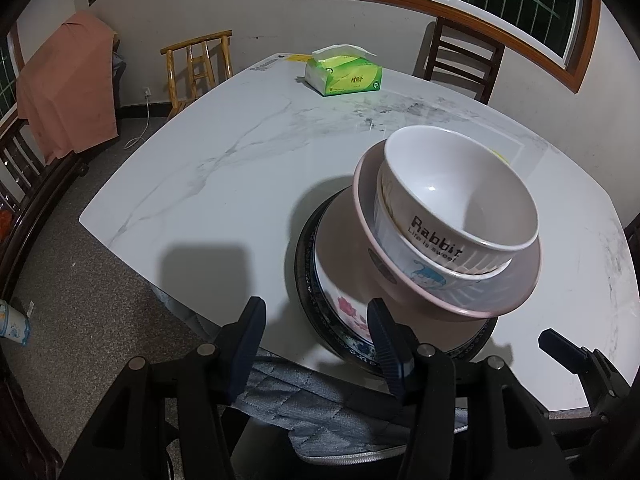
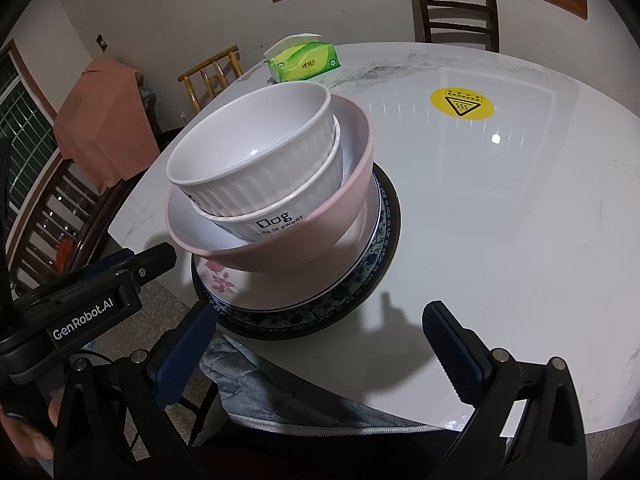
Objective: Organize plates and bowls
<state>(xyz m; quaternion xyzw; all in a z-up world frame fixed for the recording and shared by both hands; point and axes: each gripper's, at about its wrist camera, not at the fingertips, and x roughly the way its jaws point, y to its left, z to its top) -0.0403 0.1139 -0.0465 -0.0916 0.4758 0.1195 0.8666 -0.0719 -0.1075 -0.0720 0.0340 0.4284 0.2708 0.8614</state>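
Both grippers (image 1: 316,344) (image 2: 332,344) hover open (empty) beside stacked bowls (image 2: 256,168).

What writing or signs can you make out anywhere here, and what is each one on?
"Rabbit / Life is sweet": top white bowl.
"Dog / Life is sweet": second white bowl nested under it.
"GenRobot.AI": left gripper body, seen from the right wrist view.
Hot-surface warning triangle with wavy lines: yellow sticker on the table; the characters above it are too small to read.
Green tissue pack: print too blurred to read.
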